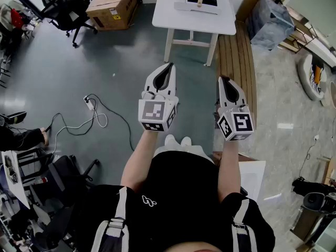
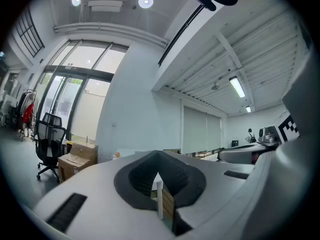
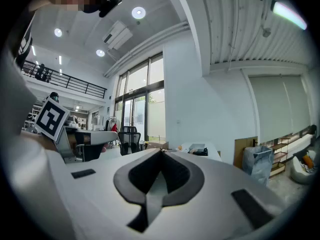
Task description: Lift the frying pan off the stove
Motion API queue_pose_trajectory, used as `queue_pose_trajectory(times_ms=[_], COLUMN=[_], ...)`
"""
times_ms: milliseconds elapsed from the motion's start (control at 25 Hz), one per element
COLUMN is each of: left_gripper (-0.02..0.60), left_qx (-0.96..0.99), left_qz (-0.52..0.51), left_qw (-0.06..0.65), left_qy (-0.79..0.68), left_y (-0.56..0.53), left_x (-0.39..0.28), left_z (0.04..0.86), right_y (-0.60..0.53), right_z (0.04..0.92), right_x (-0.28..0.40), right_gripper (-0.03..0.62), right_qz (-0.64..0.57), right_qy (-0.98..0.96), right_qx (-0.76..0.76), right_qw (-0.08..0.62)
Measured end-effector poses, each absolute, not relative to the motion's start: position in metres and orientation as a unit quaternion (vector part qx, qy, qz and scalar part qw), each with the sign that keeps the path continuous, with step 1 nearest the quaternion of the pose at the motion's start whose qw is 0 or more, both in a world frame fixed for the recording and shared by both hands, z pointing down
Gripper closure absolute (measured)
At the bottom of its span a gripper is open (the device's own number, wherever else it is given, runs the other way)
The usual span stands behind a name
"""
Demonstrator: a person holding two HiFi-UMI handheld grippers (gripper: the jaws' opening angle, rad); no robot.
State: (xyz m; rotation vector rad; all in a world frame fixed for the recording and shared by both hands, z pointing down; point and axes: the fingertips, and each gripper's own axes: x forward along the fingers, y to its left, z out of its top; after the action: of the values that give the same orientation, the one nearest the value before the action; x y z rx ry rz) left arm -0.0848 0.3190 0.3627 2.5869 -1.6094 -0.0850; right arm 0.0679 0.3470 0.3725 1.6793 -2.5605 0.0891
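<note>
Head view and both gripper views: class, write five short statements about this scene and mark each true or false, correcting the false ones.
The left gripper is shut and empty. True.
The right gripper has its fingers wide apart. False: they are together, nothing between them.
A white table stands ahead of the grippers. True.
The cardboard box sits on that table. False: it stands on the floor by an office chair.
A cable lies on the floor. True.
</note>
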Motion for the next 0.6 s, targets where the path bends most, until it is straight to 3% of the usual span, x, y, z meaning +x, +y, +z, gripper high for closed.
queue_pose_trajectory(times_ms=[600], left_gripper=[0.591], left_qx=[0.853], left_qz=[-0.033], left_qw=[0.060], left_qy=[-0.518], left_y=[0.300], left_x=[-0.113], left_z=[0.372], right_y=[0.324], right_z=[0.381], right_x=[0.045], right_gripper=[0.595], right_qz=[0.051], right_qy=[-0.826], right_qx=[0.562], right_qw=[0.018])
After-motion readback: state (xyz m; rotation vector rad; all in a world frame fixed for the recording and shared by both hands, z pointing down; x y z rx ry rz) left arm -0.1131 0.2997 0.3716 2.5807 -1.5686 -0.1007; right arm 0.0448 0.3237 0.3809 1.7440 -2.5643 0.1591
